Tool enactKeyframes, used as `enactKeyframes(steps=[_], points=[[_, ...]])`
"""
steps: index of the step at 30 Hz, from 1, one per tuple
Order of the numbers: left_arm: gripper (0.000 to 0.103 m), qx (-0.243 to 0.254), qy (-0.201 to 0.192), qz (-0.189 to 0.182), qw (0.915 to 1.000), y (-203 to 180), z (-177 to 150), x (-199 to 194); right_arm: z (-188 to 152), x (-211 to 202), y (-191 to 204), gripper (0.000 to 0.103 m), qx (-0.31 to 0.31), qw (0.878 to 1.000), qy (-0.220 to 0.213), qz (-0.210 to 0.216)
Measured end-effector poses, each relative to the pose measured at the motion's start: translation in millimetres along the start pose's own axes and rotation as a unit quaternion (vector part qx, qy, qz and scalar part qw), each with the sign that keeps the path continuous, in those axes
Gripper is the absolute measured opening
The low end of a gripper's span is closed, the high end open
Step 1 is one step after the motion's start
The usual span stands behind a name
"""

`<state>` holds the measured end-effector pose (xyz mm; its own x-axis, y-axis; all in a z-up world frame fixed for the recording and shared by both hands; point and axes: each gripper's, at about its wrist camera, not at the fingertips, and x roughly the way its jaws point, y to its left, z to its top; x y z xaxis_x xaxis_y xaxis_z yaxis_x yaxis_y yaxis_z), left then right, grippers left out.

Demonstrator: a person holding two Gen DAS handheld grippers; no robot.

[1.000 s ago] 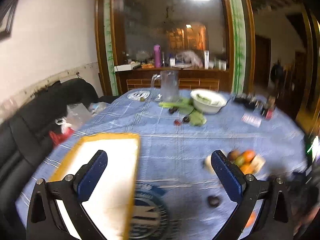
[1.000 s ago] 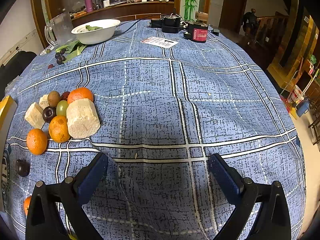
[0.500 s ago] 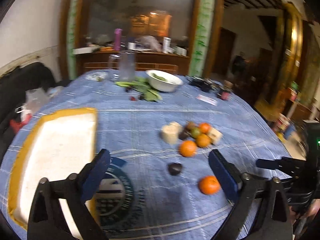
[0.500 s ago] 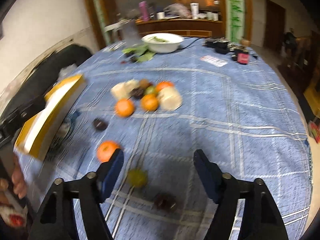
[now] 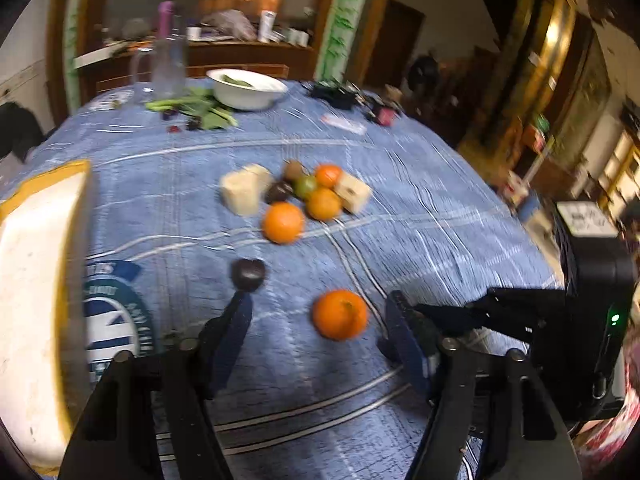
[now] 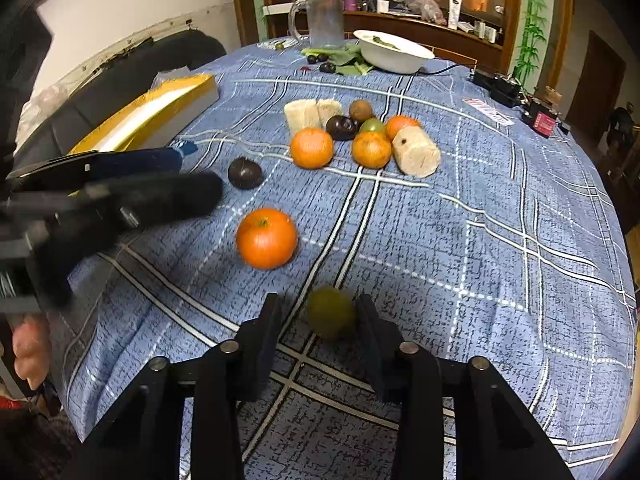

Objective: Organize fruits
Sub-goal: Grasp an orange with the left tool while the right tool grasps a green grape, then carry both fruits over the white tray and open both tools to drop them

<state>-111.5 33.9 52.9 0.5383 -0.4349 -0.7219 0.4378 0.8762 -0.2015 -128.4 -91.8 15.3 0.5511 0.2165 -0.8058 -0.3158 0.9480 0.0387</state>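
A green fruit (image 6: 330,317) lay on the blue-checked table (image 6: 500,216) between the parted fingers of the right tool (image 6: 318,322), not gripped. The left tool (image 5: 318,334) hung low with its fingers spread on either side of one of four oranges (image 5: 340,314). Two dark plums (image 6: 245,173) and three pale blocks (image 6: 416,151) lay nearby.

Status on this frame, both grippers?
Left gripper open around lone orange. Right gripper open, straddling green fruit. Dark plum nearby, nothing blocking.

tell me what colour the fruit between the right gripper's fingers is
Dull olive green fruit; clearest in the right wrist view.
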Motion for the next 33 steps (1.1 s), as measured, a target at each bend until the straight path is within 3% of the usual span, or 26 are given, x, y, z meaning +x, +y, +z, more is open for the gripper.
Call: enactKeyframes(steps=[2, 6, 9, 10, 11, 17, 22, 27, 33], points=[[0.052, 0.01, 0.015, -0.009, 0.9998, -7.6, -0.2, 10.4, -0.8, -0.3, -0.6, 0.037, -0.002, 1.0, 0.0, 0.001], [0.044, 0.021, 0.041, -0.011, 0.9989, -15.8, -0.9, 31.0, -0.2, 0.4, -2.3, 0.037, -0.002, 1.0, 0.0, 0.004], [0.037, 0.029, 0.049, 0.019, 0.9982, -16.8, -1.9, 39.6, -1.0, 0.2, -1.6, 0.036, -0.002, 1.0, 0.0, 0.004], [0.034, 0.027, 0.047, 0.025, 0.9982, -14.7, -2.2, 39.7, -1.8, -0.6, -1.5, 0.03, -0.002, 1.0, 0.0, 0.004], [0.034, 0.02, 0.047, 0.019, 0.9985, -12.3, -1.9, 39.6, -2.5, -0.9, -2.0, 0.026, -0.002, 1.0, 0.0, 0.001], [0.033, -0.016, 0.025, 0.009, 0.9995, 2.9, -1.6, 24.4, -2.6, -5.1, -1.8, 0.025, 0.009, 1.0, -0.001, 0.002], [0.034, -0.051, -0.018, 0.015, 0.9984, 26.9, 7.5, -13.8, 5.0, -16.2, 7.6, 0.025, 0.007, 1.0, -0.015, 0.005], [0.034, -0.101, -0.059, 0.064, 0.991, 75.8, 11.2, -59.0, 31.2, -28.6, 31.5, 0.025, -0.001, 0.998, -0.04, 0.041], [0.034, -0.156, -0.075, 0.168, 0.9705, 137.8, -7.3, -95.0, 74.5, -23.6, 87.4, 0.026, -0.024, 0.991, -0.054, 0.117]])
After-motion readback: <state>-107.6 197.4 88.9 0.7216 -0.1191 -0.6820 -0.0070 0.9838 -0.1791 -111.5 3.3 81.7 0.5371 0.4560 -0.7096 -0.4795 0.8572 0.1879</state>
